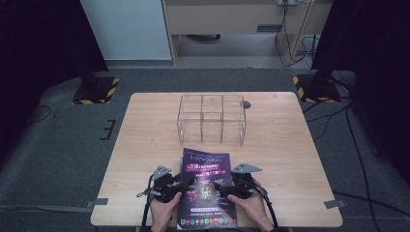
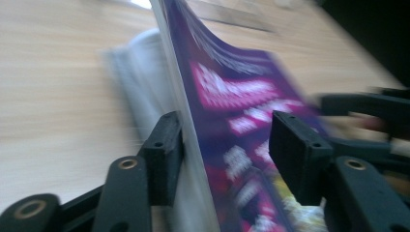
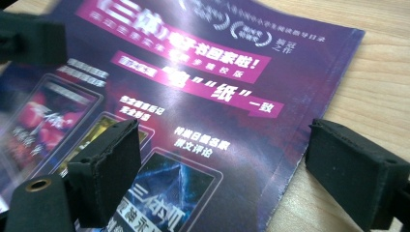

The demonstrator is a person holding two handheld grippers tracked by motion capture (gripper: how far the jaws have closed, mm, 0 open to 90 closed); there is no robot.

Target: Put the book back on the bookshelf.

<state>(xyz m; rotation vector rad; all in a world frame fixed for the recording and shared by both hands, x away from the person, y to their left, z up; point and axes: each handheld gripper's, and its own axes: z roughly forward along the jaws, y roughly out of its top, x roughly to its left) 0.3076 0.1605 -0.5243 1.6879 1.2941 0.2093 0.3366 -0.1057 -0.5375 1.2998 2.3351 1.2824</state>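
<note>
magazine (image 1: 207, 191): glossy purple cover, flat rectangle, at near edge of wooden table (image 1: 285, 145), in front of clear gridded plastic box (image 1: 211, 118) | left gripper (image 2: 225, 140): jaws spread, straddling magazine's lifted edge | right gripper (image 3: 220, 159): 2 foam-padded jaws spread over cover

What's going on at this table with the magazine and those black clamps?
A person sits at a wooden table with a two-jaw gripper in each hand, working on a purple magazine at the near edge. The left gripper has its jaws open around the magazine's lifted edge, one jaw on each side. The right gripper is open too, straddling the opposite edge. A clear divided box stands farther back, apparently empty.
</note>
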